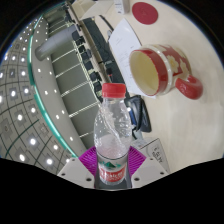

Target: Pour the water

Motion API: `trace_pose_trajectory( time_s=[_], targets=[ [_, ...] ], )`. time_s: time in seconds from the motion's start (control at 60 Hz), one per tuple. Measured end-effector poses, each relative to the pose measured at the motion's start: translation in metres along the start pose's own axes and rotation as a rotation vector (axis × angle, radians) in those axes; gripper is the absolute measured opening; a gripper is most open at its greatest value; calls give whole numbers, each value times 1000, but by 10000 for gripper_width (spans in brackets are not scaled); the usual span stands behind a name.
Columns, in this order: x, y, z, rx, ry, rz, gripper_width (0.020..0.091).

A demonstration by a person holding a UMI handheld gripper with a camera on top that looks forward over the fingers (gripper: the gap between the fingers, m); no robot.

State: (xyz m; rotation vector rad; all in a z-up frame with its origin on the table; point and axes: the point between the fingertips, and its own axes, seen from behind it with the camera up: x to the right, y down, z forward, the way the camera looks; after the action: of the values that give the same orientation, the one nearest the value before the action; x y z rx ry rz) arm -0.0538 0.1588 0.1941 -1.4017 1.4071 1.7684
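Bottle [112,135] of water is standing upright between the two fingers of the gripper [112,172], whose purple pads [93,162] are pressing on its lower body and gripping it. Its red cap is pointing toward the red cup [158,68], which is waiting beyond and to the right on the pale table [205,130].

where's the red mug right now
In the gripper view, the red mug sits tilted beyond the water bottle, which the gripper holds.
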Motion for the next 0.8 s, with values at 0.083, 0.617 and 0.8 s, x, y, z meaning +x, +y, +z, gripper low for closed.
trace_pose_trajectory(
  time_s=[0.083, 0.617, 0.8],
  targets=[
    [-12, 7, -10, -23, 26, -186, 366],
    [-159, -135, -63, 208, 186, -1725, 365],
    [-113, -228, -84, 237, 380, -1865, 366]
  ],
)
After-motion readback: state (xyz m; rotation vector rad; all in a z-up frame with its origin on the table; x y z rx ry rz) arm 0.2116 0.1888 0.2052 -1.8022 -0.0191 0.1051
